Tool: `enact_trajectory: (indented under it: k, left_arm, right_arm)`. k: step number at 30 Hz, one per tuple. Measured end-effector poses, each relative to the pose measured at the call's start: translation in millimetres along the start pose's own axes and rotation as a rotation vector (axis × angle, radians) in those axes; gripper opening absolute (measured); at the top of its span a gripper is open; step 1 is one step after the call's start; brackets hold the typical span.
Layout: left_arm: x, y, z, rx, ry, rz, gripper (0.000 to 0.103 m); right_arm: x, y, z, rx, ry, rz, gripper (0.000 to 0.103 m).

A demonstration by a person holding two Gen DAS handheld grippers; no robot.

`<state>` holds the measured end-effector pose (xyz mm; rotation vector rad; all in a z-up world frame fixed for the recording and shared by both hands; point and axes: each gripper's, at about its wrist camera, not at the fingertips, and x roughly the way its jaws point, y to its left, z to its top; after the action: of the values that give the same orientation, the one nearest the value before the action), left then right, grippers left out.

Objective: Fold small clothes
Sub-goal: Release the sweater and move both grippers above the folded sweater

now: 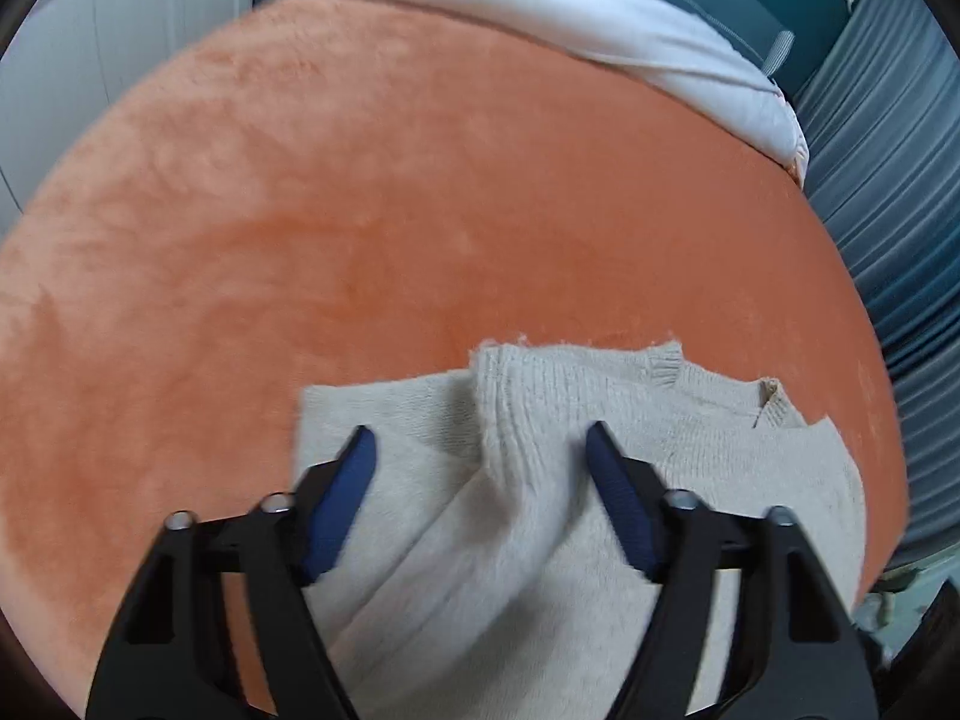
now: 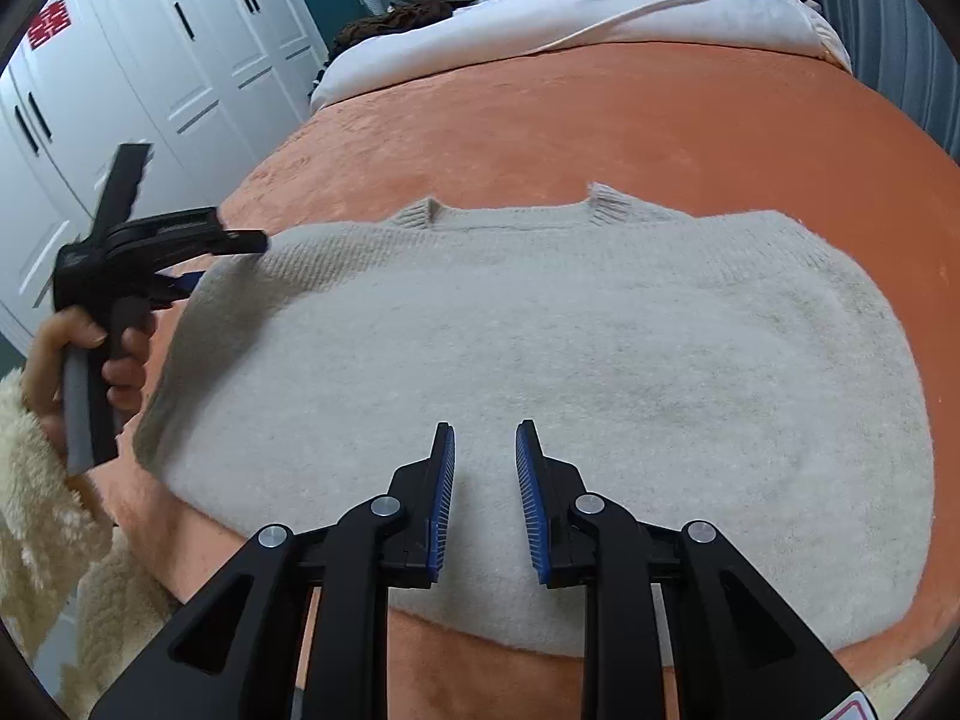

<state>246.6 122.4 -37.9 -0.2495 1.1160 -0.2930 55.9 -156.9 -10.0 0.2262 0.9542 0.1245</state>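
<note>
A cream knit sweater (image 2: pixel 570 348) lies flat on the orange bedspread (image 2: pixel 600 120), neck toward the far side. In the left wrist view its left sleeve (image 1: pixel 516 456) lies folded over the body. My left gripper (image 1: pixel 480 438) is open, its jaws wide apart over that sleeve fold. It also shows in the right wrist view (image 2: pixel 180 276) at the sweater's left shoulder edge. My right gripper (image 2: pixel 485 438) is open and empty above the sweater's near hem.
A white duvet (image 2: pixel 600 6) lies folded back at the head of the bed. White wardrobe doors (image 2: pixel 150 60) stand at the left. Blue-grey curtains (image 1: pixel 888 210) hang past the bed's right side. A fleecy cream sleeve (image 2: pixel 42 516) covers the left arm.
</note>
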Motion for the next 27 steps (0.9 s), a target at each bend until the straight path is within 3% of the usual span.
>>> enact_trajectory:
  k: [1, 2, 4, 6, 9, 10, 13, 15, 16, 18, 21, 23, 27]
  left_arm:
    - [8, 2, 3, -0.028, 0.029, -0.071, 0.012]
    - [9, 3, 6, -0.055, 0.033, -0.109, 0.009]
    - [-5, 2, 13, -0.053, -0.061, -0.105, 0.009]
    - [-13, 5, 15, -0.063, -0.125, -0.045, 0.009]
    - [22, 23, 15, -0.107, -0.023, 0.048, 0.010]
    - [33, 25, 11, -0.093, 0.015, 0.083, 0.011]
    - [9, 13, 1, -0.059, -0.053, 0.109, 0.022]
    - [-23, -2, -9, -0.023, -0.134, 0.176, 0.049]
    - [-37, -6, -17, -0.012, -0.178, 0.188, 0.054]
    - [-59, -19, -34, 0.010, -0.211, 0.167, 0.057]
    - [-65, -25, -65, 0.004, -0.158, 0.141, 0.057]
    - [-68, -18, -92, -0.030, -0.115, 0.129, 0.057]
    - [-92, 11, -138, -0.139, -0.131, 0.137, 0.058]
  right_arm:
    - [-1, 4, -2, -0.016, 0.001, -0.009, 0.023]
    - [-2, 7, -4, -0.036, 0.004, -0.022, 0.024]
    - [-5, 7, -7, -0.050, -0.002, -0.031, 0.024]
    - [-3, 0, -7, -0.025, 0.005, -0.028, 0.029]
    - [19, -18, -7, 0.041, 0.072, -0.036, 0.030]
    - [23, -22, -6, 0.059, 0.083, -0.037, 0.026]
    - [11, -18, 3, 0.067, 0.046, -0.039, 0.027]
    - [2, -10, 11, 0.048, 0.017, -0.028, 0.027]
    - [2, -5, 15, 0.041, 0.014, -0.009, 0.027]
    - [12, 4, 20, 0.032, 0.025, 0.020, 0.027]
    - [57, 15, 16, -0.018, 0.134, -0.021, 0.028]
    - [55, 25, 15, -0.032, 0.107, -0.057, 0.030]
    - [14, 44, 16, -0.028, 0.028, 0.012, 0.032]
